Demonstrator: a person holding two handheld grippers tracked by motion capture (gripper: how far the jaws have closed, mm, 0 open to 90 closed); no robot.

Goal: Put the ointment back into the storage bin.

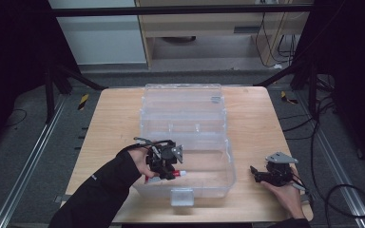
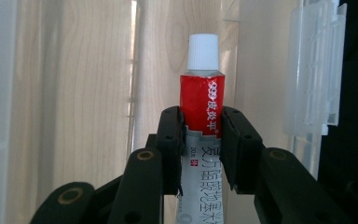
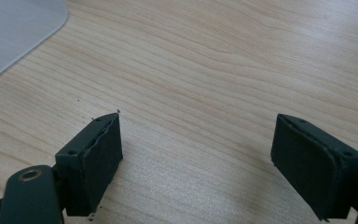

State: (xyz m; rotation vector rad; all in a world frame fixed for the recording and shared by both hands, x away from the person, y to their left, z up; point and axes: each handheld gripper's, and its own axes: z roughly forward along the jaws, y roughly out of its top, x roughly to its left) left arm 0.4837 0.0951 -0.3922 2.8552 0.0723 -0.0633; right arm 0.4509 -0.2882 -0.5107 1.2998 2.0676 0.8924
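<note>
My left claw (image 2: pixel 202 125) is clamped on a small squeeze tube with a red band, silver body and white screw cap (image 2: pixel 201 112), the two black pads pressing its sides just below the red band, so the cap end sticks out ahead of the jaws. I grip it at mid-body because that leaves the nose free to go down first. In the high view the tube (image 1: pixel 175 174) hangs inside the front left part of the clear plastic storage box (image 1: pixel 230 164), low over its floor; I judge that I am setting it down in there. Whether it already touches the bottom I cannot tell. The box's hinged clear lid (image 1: pixel 183 102) lies folded back away from me, which keeps the opening free.

My right claw (image 1: pixel 255 173) rests on the bench to the right of the box, well apart from it, jaws standing wide with nothing between them, waiting out of the way.

The bench (image 1: pixel 114 123) is a pale wood-grain top, bare apart from the box. Around it are grey carpet, metal rails, dark frame posts and loose black cables (image 1: pixel 347 197).
</note>
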